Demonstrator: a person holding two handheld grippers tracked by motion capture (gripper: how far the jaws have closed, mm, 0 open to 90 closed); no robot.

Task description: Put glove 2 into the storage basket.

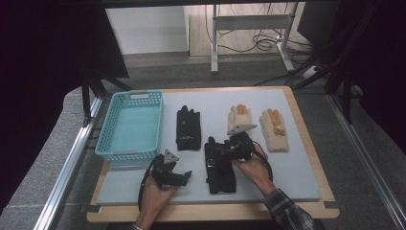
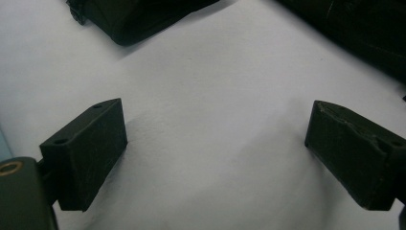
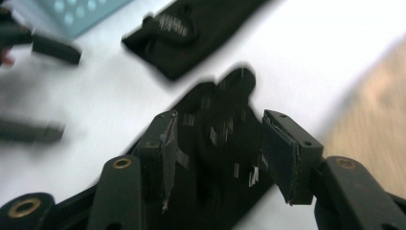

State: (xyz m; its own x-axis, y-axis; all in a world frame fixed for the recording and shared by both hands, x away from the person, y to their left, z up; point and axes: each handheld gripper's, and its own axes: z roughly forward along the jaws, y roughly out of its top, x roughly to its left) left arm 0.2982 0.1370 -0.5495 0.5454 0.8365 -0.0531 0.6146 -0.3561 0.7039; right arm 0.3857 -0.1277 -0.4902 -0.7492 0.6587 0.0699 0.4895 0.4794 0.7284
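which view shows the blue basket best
The high view: the whole blue basket sits at the table's left, rim and floor visible. The right gripper view catches a blurred corner at the top left; the left gripper view, a sliver at most.

no legible text, brand or number anywhere, pale markings on the back of the black glove (image 1: 188, 128), too small and blurred to read

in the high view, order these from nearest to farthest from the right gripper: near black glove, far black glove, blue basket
1. Near black glove, right under the right gripper.
2. Far black glove, up and to its left on the mat.
3. Blue basket, farthest, at the mat's left edge.
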